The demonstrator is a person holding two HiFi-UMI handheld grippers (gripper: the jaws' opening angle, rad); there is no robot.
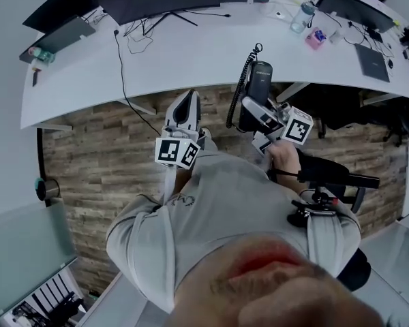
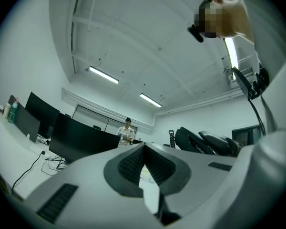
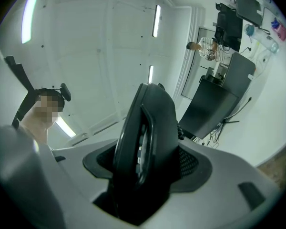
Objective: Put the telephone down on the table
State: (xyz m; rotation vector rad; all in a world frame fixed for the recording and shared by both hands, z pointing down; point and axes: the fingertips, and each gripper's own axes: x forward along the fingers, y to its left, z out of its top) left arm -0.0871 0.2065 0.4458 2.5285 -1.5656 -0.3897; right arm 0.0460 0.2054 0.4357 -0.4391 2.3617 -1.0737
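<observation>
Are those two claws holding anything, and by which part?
The right gripper clamps the black telephone across its sides, near one end. The left gripper is shut and empty.

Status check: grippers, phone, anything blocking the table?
Left gripper shut, empty. Right gripper shut on telephone, held up at the table near edge, coiled cord hanging. Spot ahead bare; black cable off to the left.

nothing here reads as words or numbers. the left marker cube and the right marker cube carry only black-and-white square patterns. a small mark on my shirt is too faint to make out. the telephone and the small things on the tabletop show no legible print.
</observation>
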